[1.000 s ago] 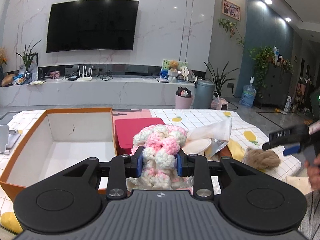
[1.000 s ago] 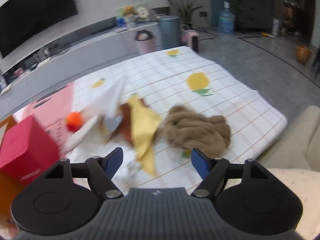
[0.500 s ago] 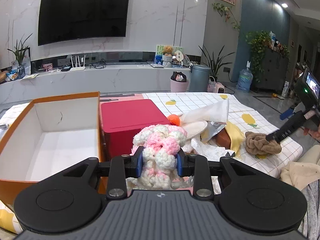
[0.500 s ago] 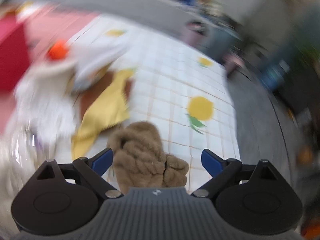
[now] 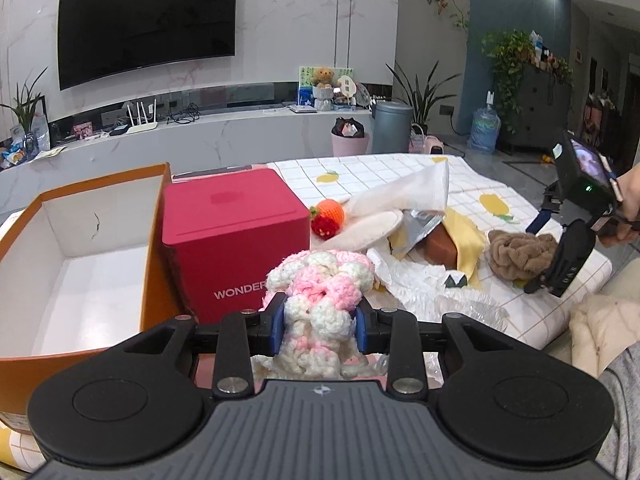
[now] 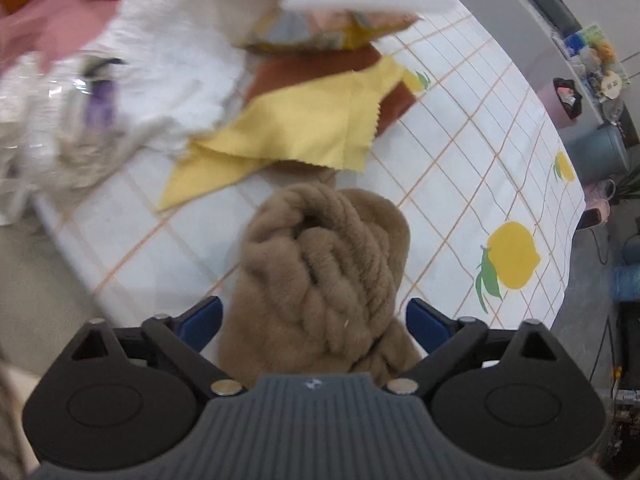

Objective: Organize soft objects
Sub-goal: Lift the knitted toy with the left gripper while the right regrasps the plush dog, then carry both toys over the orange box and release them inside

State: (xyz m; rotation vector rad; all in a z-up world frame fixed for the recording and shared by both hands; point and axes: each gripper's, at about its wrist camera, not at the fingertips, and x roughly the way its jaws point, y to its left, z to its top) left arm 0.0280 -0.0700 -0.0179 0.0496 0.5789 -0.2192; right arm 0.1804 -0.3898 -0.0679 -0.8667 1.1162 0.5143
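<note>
My left gripper (image 5: 319,322) is shut on a pink and white crocheted piece (image 5: 320,288) and holds it up in front of a red box (image 5: 234,240), right of an open orange box (image 5: 154,248). My right gripper (image 6: 314,322) is open, with its fingers on either side of a brown fluffy bundle (image 6: 324,272) that lies on the lemon-print cloth (image 6: 480,168). In the left wrist view the bundle (image 5: 520,254) and the right gripper (image 5: 560,264) are at the table's right edge.
A heap lies mid-table: a yellow cloth (image 6: 304,128), a white cloth (image 5: 408,192), white lace (image 6: 168,64), and an orange and red crocheted piece (image 5: 330,218). The table edge (image 6: 68,236) is close to the left of the bundle. A cream cushion (image 5: 600,336) is at the right.
My right gripper has come down over the brown bundle, which now sits between its open fingers. My left gripper has shifted right with the crocheted piece, so the red box shows closer.
</note>
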